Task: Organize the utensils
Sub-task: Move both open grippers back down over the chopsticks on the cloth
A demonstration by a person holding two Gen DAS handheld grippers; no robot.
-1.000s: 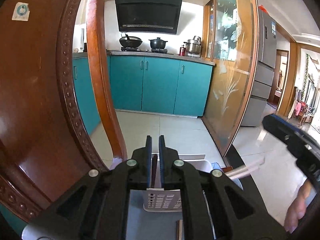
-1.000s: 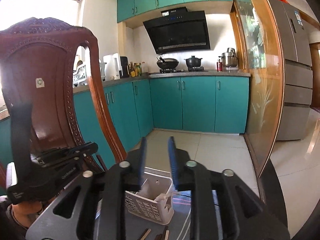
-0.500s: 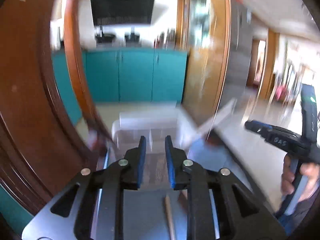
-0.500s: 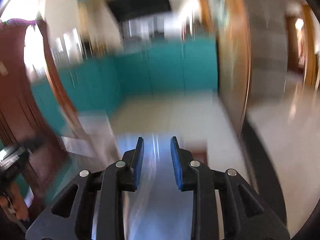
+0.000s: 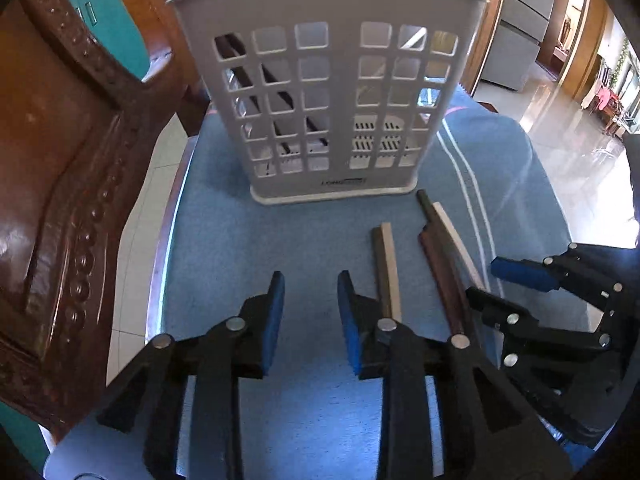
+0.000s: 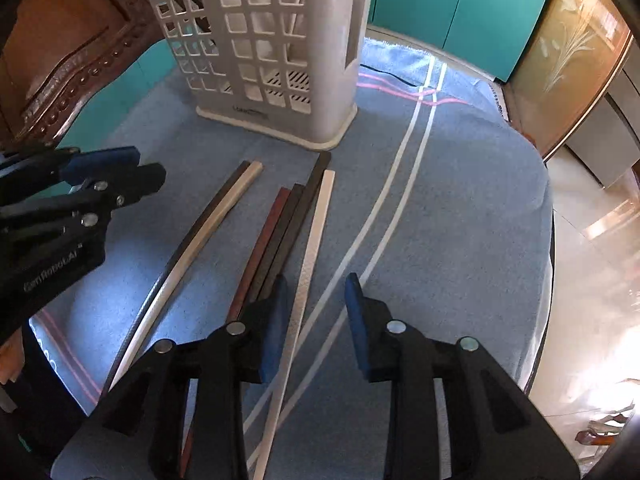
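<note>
A white slotted utensil holder [image 5: 328,92] stands upright on a blue cloth; it also shows in the right wrist view [image 6: 264,48]. A dark chopstick leans inside its left compartment and a white one sticks out at the top right. Several chopsticks, white [image 6: 316,240], red-brown [image 6: 264,240] and dark [image 6: 200,220], lie on the cloth in front of it. In the left wrist view they lie to the right [image 5: 388,268]. My left gripper [image 5: 310,300] is open and empty above the cloth. My right gripper [image 6: 316,304] is open, low over the white chopstick.
A carved wooden chair back [image 5: 68,160] stands close on the left. The blue cloth [image 6: 460,200] covers a round table with its edge on the right. Teal cabinets [image 6: 460,8] and tiled floor lie beyond.
Both grippers have tilted down from facing the kitchen to facing the table. The left gripper has opened from nearly shut. The holder is much nearer now.
</note>
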